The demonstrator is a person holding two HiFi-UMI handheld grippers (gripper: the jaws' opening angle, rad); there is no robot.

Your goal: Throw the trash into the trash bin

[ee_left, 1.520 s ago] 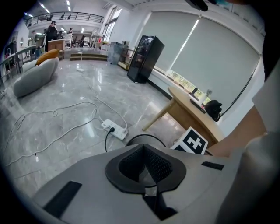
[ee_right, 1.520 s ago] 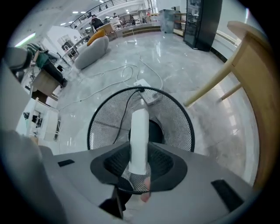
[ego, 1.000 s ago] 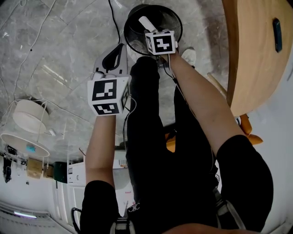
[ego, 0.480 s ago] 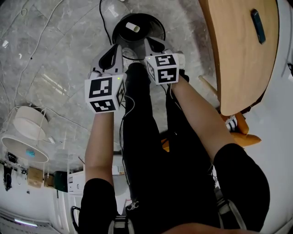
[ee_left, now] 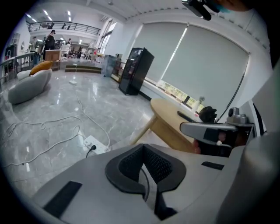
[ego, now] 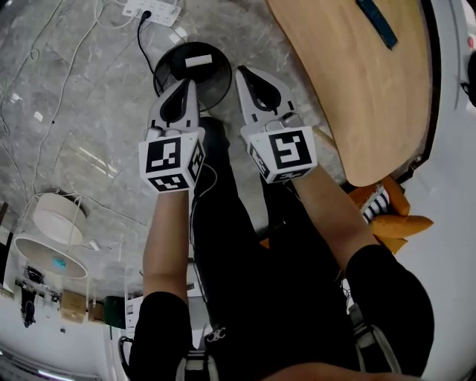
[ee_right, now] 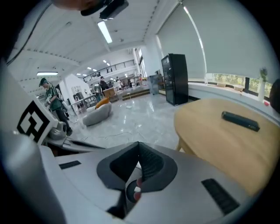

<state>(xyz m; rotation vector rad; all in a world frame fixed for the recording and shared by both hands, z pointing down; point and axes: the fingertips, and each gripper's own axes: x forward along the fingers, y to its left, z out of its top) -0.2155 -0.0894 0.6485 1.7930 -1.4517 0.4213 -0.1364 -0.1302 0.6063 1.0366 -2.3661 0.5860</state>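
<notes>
The black round trash bin [ego: 182,74] stands on the grey floor, and a white piece of trash [ego: 198,61] lies inside it. My left gripper [ego: 190,83] hangs over the bin's near rim, its jaws shut with nothing between them. My right gripper [ego: 244,73] is just right of the bin, also shut and empty. In the left gripper view the left gripper [ee_left: 142,151] has its pads pressed together, and the right gripper [ee_right: 139,146] shows the same in its own view. Neither gripper view shows the bin.
A round wooden table [ego: 357,89] with a dark remote [ego: 378,22] stands at the right, close to my right gripper. A power strip [ego: 152,9] and cables [ego: 44,67] lie on the floor behind and left of the bin. My legs [ego: 238,245] are below.
The white trash left my right gripper and now lies in the bin. That gripper shut and rose away from the bin. My left gripper also lifted a little.
</notes>
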